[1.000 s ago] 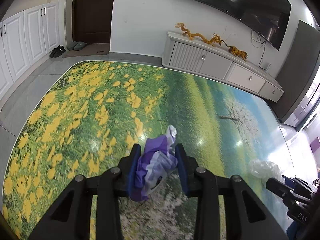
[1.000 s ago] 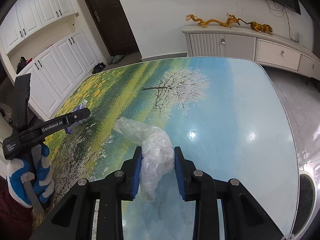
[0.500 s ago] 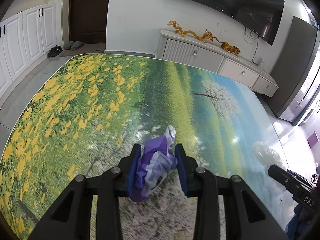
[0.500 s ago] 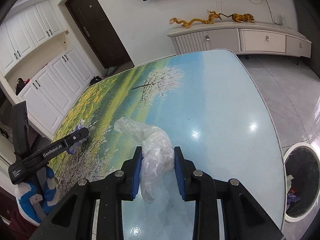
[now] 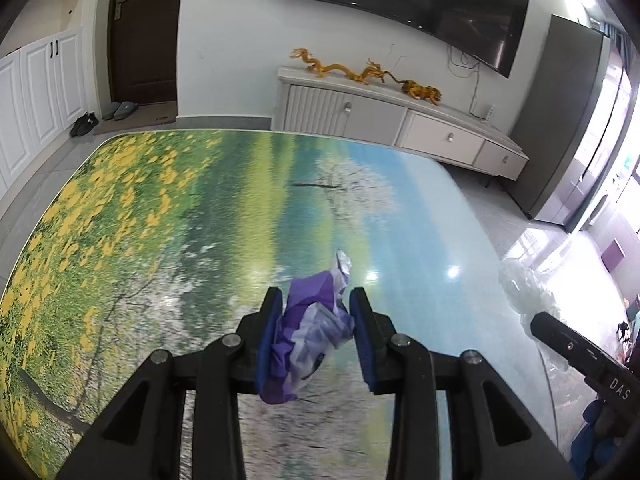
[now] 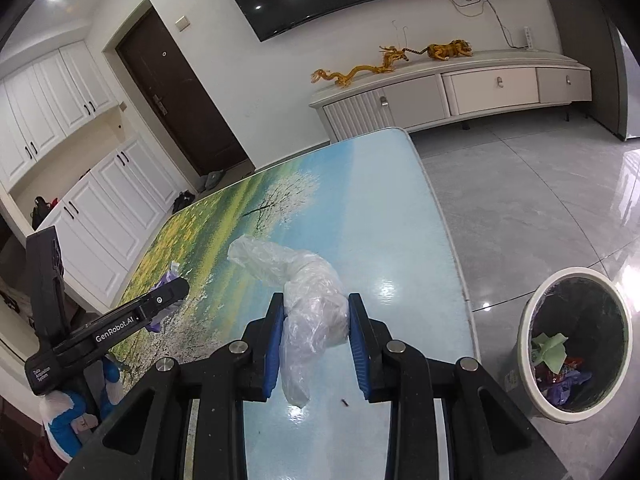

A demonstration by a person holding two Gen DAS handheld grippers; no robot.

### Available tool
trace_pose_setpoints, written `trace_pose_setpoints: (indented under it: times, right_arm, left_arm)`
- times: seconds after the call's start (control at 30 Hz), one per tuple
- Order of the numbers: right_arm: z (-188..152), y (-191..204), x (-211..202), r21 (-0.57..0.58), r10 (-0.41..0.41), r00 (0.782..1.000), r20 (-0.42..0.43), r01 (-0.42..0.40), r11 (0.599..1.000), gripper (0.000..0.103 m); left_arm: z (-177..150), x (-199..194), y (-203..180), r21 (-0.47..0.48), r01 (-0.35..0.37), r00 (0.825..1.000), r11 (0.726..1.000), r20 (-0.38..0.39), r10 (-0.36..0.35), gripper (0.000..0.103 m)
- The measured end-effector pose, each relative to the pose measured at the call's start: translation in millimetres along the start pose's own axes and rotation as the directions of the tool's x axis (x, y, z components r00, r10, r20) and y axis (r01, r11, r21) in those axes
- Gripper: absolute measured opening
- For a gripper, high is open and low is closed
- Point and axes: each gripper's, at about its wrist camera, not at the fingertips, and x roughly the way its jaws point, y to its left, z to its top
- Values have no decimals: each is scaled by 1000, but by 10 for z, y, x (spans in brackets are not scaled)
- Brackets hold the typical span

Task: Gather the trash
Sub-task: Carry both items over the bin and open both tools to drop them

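Note:
My left gripper is shut on a crumpled purple and white wrapper, held above the landscape-printed table. A clear plastic bag is pinched in my right gripper, which is shut on it above the table's blue end. In the right wrist view the left gripper shows at the left with the purple wrapper in it. The right gripper's body and the clear bag appear at the right edge of the left wrist view. A round white bin with trash inside stands on the floor at the right.
A white sideboard with golden dragon figures stands against the far wall under a dark television. White cupboards and a dark door are at the left. Grey floor tiles lie between table and bin.
Both grippers have moved to the right across the table with their trash still held. The bin has come into the right wrist view at the lower right.

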Motion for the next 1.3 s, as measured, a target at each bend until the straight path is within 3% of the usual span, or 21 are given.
trace_pose_setpoints:
  times: [0.3,0.6,0.77,1.07,1.17,1.3]
  right_arm:
    - [16,-584,-553,101,-107,988,108,97,990,28]
    - [-35,-1361,-966,225,-330,931,152,293,929,28]
    - [-137,-1836,-1009,306,-407,905,122,356,883,28]
    - [-403,-2652,-772,436,-441,897,-4,399,807,28]
    - [-428,-2832,-675,453,-447,894,-38,414,790,31]
    - [-458,-2970,-600,469,-447,892,-71,426,774,33]
  left_arm:
    - [82,-15,-702,82,80,997,993,-8,-80,33]
    - [142,194,-1746,203,197,980,959,-71,-186,33]
    - [91,432,-2425,267,260,963,928,-137,-231,33]
    - [-96,1035,-3418,324,345,926,881,-272,-262,34]
    - [-153,1196,-3645,342,347,924,873,-285,-256,34]
    - [-217,1424,-3849,316,376,903,871,-337,-267,37]
